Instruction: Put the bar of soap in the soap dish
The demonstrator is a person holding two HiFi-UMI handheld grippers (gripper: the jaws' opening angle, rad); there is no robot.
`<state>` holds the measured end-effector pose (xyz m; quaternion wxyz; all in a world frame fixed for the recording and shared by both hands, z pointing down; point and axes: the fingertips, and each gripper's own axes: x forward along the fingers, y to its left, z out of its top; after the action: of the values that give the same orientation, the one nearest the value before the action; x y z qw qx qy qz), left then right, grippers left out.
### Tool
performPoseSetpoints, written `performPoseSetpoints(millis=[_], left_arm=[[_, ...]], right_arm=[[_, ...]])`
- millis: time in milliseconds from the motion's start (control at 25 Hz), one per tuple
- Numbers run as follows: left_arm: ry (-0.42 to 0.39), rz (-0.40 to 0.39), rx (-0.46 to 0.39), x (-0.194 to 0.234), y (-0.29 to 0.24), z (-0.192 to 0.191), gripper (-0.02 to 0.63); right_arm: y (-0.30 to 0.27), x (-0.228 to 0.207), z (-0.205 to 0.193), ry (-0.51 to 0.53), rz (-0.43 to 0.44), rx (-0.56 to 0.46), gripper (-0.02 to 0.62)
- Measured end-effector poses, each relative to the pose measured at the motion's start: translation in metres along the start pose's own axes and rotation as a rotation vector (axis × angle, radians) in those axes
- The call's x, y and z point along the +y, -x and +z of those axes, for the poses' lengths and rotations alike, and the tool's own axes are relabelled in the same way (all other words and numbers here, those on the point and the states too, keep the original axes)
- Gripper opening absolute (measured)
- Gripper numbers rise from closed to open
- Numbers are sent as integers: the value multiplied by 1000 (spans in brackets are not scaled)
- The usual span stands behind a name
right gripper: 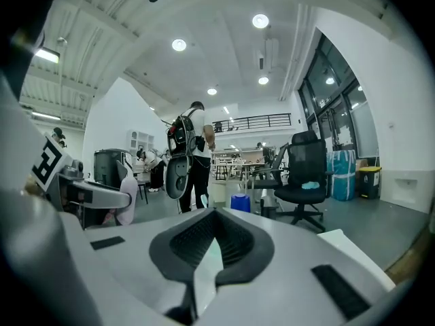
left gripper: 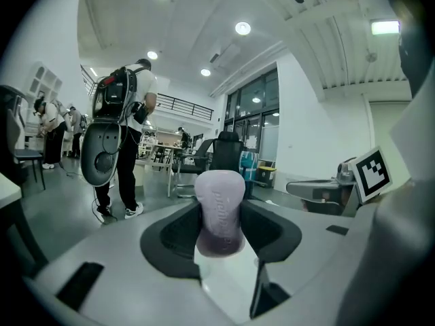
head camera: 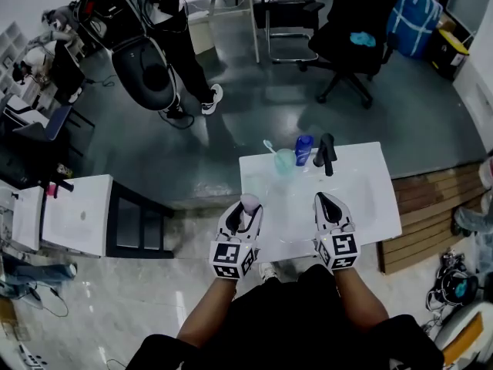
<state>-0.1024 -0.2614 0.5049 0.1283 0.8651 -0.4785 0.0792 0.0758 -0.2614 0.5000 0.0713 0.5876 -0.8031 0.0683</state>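
Soap bar (left gripper: 219,206) clamped upright in left gripper (left gripper: 219,242) fingers | right gripper (right gripper: 214,246) fingers closed together, empty

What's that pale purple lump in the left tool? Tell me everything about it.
It is the bar of soap: pale lilac, rounded, matte, with faint unreadable embossed lettering. The left gripper is shut on its lower half, dark pads touching both sides; its top sticks out beyond the jaws. It is held above the white washbasin counter.
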Motion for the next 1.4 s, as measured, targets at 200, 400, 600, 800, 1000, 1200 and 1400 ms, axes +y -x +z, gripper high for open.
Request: performPoseSetpoints(millis=[200,400,600,800,1000,1200,1400], left_arm=[[-5,17,31,1,-16,-9,199],[8,86,75,9,-31,-22,199],[24,206,183,22,-50,-39,199],[46,291,277,42,-67,-53,199],[120,324,389,56,-84,-77,199],[151,361,510,68,-100,-100,199],[183,381,593,75,-110,-122,199]], right_arm=[[-15,-6,-13,-9,33,29,15],[-34,-4,-17,9,132,53,15],[-45,1,-26,28,220,87,15],[-54,0,-38,14,269,113,15],[-62,-5,-49,42,311,141,15],[-73,-10,-57,30,338,161,15],[-79,-13,-63,26,361,171,15]])
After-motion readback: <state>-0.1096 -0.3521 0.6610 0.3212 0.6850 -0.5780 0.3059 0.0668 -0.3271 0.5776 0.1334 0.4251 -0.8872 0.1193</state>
